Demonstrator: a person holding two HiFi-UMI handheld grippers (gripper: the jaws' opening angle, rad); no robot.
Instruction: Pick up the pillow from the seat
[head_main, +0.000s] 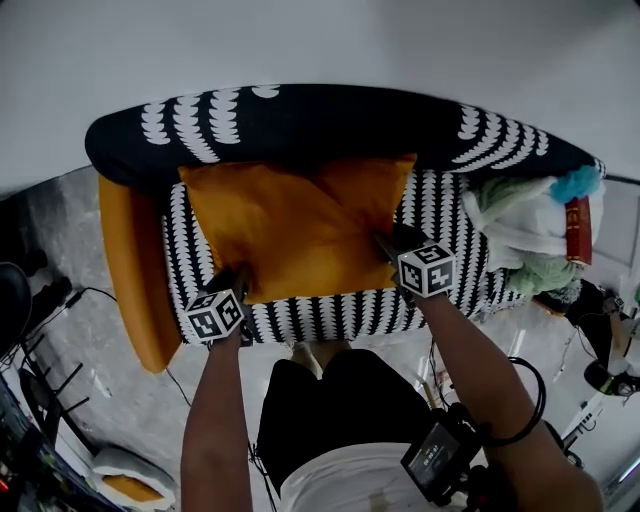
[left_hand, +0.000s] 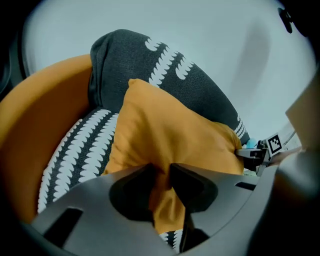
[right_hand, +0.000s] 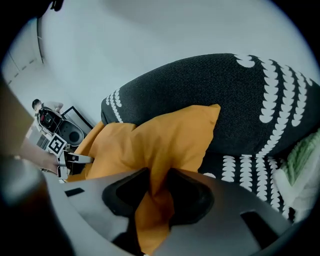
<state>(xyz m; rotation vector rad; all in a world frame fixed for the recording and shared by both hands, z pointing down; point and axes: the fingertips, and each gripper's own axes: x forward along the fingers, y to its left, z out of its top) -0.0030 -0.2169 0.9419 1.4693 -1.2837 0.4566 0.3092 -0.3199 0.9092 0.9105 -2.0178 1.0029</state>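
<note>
Orange fabric pillow (head_main: 300, 225) lies on the black-and-white patterned armchair seat (head_main: 330, 312), far edge up against the dark backrest (head_main: 330, 120), near corners toward us. We have the left gripper (left_hand: 161, 176) at the near left corner and the right gripper (right_hand: 157, 182) at the near right corner, and both pairs of jaws are drawn in tight, each pinching a bunched fold of the orange cloth. We judge the two-corner hold is meant to bring the soft pillow up level without sagging or twisting; most of it looks not yet clear of the seat.
</note>
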